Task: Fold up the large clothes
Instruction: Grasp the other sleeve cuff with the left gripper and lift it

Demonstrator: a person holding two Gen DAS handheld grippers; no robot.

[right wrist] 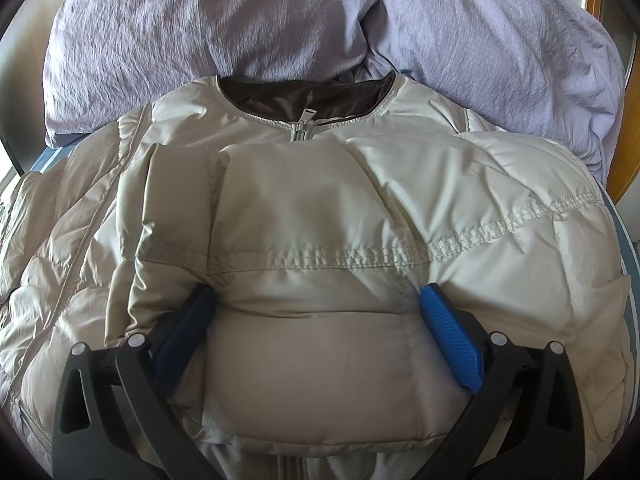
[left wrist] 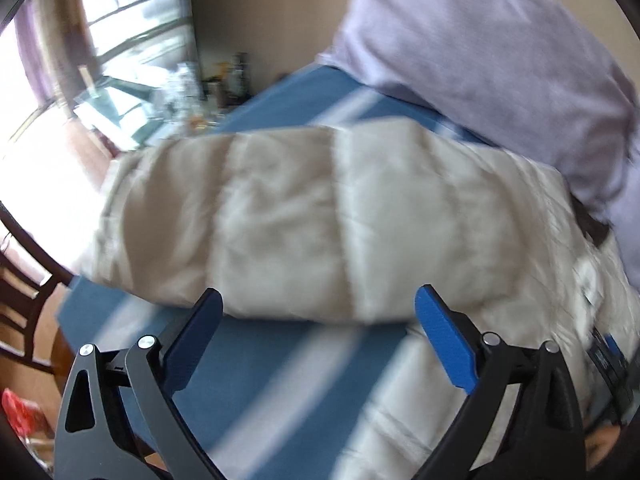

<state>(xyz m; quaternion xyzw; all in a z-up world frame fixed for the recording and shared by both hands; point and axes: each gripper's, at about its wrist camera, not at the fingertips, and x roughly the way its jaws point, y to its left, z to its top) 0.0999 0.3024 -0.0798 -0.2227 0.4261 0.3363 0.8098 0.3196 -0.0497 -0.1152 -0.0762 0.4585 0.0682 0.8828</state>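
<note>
Two grippers are over one pale cream puffer jacket spread on a bed with a blue, white-striped sheet. Going left to right: in the left wrist view, which is smeared by blur, a dark wooden chair stands at the far left past the edge of the bed, with a bright window behind it. The left gripper hangs with its jaws spread wide, nothing between them, over a bare strip of sheet, just short of the jacket's left sleeve. That sleeve lies stretched out sideways, plump and quilted in broad padded sections, its fabric creased. Beyond it sits a lavender pillow.

In the right wrist view the jacket lies face up, zipped, its zipper pull resting at a collarless round neckline that shows a dark brown lining. The shell is smooth, slightly shiny, puffed between lines of stitching. The right sleeve has been laid across the chest, its cuff end reaching toward the left. The right gripper straddles that sleeve with its jaws wide; the blue pads press into the padding on either side, but they are not pinched together. Two rumpled lavender pillows lie just above the collar, and a strip of orange wood shows at the far right.
</note>
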